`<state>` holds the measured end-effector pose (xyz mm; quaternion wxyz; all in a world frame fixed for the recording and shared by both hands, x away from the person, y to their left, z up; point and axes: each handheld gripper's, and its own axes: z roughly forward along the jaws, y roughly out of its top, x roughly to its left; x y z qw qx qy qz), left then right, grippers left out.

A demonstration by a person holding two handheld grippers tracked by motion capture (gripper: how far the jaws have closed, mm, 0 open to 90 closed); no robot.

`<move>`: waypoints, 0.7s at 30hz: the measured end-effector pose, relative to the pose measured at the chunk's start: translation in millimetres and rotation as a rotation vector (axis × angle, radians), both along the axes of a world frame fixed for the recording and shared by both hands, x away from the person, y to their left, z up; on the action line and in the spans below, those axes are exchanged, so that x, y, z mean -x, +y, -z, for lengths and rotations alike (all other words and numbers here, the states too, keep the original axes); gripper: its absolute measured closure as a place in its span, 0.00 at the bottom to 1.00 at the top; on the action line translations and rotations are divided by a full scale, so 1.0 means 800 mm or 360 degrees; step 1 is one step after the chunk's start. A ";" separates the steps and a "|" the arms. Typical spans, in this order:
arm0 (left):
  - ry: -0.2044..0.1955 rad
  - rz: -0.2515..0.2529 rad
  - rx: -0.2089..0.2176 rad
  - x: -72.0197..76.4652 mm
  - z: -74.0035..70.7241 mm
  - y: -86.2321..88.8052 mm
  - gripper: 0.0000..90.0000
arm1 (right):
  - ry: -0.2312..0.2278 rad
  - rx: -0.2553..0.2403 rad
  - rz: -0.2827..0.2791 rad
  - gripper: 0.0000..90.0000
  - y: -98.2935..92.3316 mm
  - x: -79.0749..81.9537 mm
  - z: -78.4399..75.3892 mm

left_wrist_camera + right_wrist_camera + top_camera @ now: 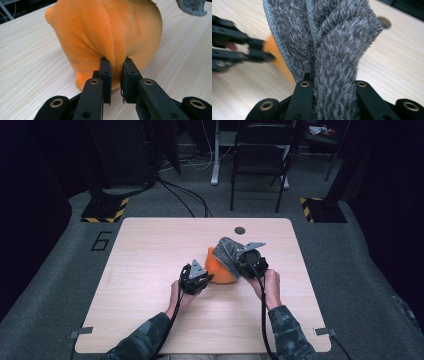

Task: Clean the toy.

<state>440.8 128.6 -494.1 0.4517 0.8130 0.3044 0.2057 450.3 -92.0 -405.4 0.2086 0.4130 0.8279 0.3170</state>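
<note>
A light wooden surface (150, 270) sits in the middle of the high view, with an orange plush toy (218, 267) resting on it just right of centre. A grey fuzzy cloth (227, 251) lies against the toy's upper right side, lifted off the surface.

The left gripper (196, 279) sits just lower left of the toy in the high view. In the left gripper view its jaws pinch a fold of the orange plush toy (107, 35) along a seam low on its near side, the plush squeezed narrow between them. The toy rises across the upper middle of that frame, and a corner of the grey fuzzy cloth (192, 6) shows at the upper right.

The right gripper (251, 261) is at the toy's right in the high view, held in the person's right hand (270, 282). In the right gripper view its jaws clamp the grey fuzzy cloth (329, 42), which bunches up between them and stands through the centre of the frame. The left gripper (268, 57) appears at the left edge there, touching the orange plush toy (279, 62) behind the cloth.

A small dark round hole (239, 230) marks the surface near its far edge.
</note>
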 end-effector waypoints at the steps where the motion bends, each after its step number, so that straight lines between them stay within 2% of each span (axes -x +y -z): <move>1: 0.0003 0.0008 0.0006 0.001 -0.001 -0.001 0.90 | -0.0021 0.0000 -0.0016 0.87 0.004 0.003 -0.003; 5: -0.0002 0.0033 -0.0004 0.006 -0.005 -0.004 0.91 | -0.0019 0.0066 -0.0095 0.87 0.021 0.006 0.005; 8: 0.0009 0.0029 -0.0005 0.004 0.000 -0.004 0.91 | 0.0015 0.0142 -0.0104 0.87 0.027 0.002 0.022; 11: 0.0012 0.0034 -0.0017 0.004 0.002 -0.003 0.91 | 0.0039 0.0101 -0.0091 0.87 0.022 -0.003 0.025; 16: 0.0028 0.0045 -0.0028 0.003 0.003 -0.002 0.90 | 0.0077 0.0129 -0.0056 0.87 0.012 -0.005 0.028; 21: 0.0050 0.0047 -0.0014 0.000 0.006 0.000 0.89 | 0.0109 0.0119 -0.0003 0.87 0.001 -0.010 0.035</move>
